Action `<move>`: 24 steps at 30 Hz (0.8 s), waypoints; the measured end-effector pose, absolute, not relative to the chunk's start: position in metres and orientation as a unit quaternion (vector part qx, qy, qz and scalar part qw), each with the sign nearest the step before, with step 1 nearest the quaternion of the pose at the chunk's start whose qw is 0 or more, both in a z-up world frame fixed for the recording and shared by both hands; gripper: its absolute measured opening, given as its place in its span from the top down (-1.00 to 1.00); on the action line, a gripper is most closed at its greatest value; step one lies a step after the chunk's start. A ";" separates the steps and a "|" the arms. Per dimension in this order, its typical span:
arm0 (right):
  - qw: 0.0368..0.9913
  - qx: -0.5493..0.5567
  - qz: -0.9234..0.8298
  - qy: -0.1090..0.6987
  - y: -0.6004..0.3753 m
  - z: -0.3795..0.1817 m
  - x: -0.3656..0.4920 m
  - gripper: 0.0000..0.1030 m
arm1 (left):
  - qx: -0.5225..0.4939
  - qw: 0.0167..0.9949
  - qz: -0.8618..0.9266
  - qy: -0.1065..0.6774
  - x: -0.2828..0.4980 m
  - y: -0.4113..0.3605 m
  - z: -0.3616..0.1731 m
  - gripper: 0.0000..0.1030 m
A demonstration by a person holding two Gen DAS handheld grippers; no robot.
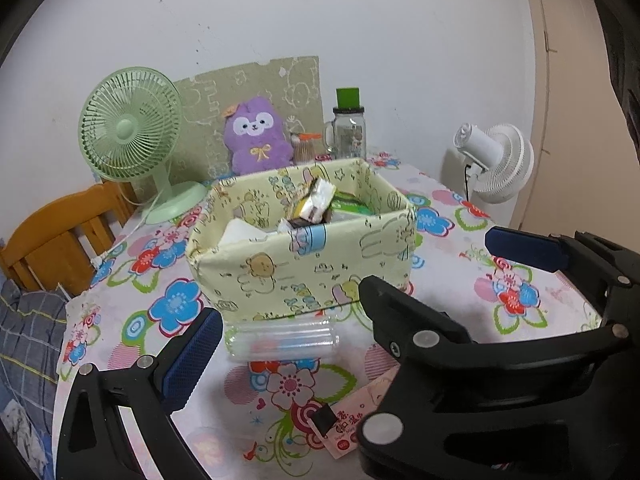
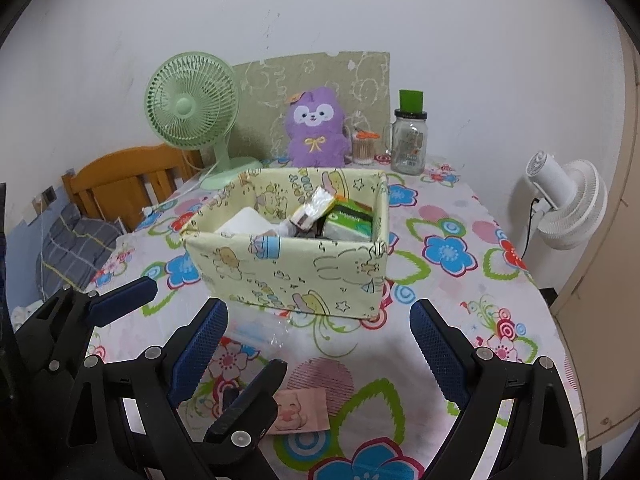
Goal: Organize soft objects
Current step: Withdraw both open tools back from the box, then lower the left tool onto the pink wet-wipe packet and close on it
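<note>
A pale yellow cartoon-print fabric box (image 1: pixel 304 276) (image 2: pixel 292 276) stands mid-table, holding tissue packs and packets. A clear plastic pack (image 1: pixel 282 344) (image 2: pixel 256 330) lies just in front of it. A small pink packet (image 1: pixel 348 420) (image 2: pixel 302 410) lies nearer me. A purple plush toy (image 1: pixel 258 136) (image 2: pixel 316 128) sits at the back by the wall. My left gripper (image 1: pixel 316 344) is open, its jaws straddling the clear pack. My right gripper (image 2: pixel 320 354) is open above the pink packet. Each gripper's fingers show in the other view.
A green desk fan (image 1: pixel 128 128) (image 2: pixel 190 106) stands back left. A glass jar with green lid (image 1: pixel 349 128) (image 2: pixel 409 140) and a cotton swab pot (image 1: pixel 306 146) stand at the back. A white fan (image 1: pixel 496 160) (image 2: pixel 568 200) is off the right edge. A wooden chair (image 1: pixel 56 232) is left.
</note>
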State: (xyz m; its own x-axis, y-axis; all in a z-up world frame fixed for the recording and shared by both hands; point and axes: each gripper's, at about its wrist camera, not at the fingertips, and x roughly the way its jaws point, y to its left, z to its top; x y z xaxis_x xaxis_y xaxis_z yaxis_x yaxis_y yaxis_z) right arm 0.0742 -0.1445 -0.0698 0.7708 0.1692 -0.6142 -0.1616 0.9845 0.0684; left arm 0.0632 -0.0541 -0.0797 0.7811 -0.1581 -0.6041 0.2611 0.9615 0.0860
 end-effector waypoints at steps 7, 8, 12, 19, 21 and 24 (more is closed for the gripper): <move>0.938 -0.001 0.091 0.335 -0.148 -0.085 0.074 -0.83 | 0.088 0.934 -0.118 0.327 0.066 -0.056 -0.097 -0.99; 0.937 -0.002 0.091 0.337 -0.149 -0.088 0.075 -0.83 | 0.088 0.932 -0.120 0.330 0.067 -0.056 -0.099 -0.99; 0.934 -0.005 0.090 0.345 -0.152 -0.095 0.074 -0.83 | 0.090 0.928 -0.136 0.335 0.065 -0.057 -0.106 -0.99; 0.929 -0.004 0.087 0.360 -0.157 -0.108 0.075 -0.83 | 0.099 0.919 -0.151 0.350 0.065 -0.062 -0.119 -0.99; 0.927 -0.005 0.086 0.364 -0.159 -0.112 0.075 -0.83 | 0.104 0.917 -0.155 0.354 0.064 -0.064 -0.123 -0.98; 0.925 -0.003 0.087 0.369 -0.161 -0.118 0.075 -0.83 | 0.109 0.914 -0.158 0.357 0.065 -0.067 -0.129 -0.98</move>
State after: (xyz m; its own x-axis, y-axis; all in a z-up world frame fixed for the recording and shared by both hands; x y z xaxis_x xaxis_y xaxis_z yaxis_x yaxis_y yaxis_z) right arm 0.0750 -0.1611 -0.1180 0.7120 0.1586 -0.6840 -0.1625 0.9849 0.0592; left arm 0.0645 -0.0669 -0.1291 0.6944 -0.2115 -0.6878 0.3677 0.9259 0.0865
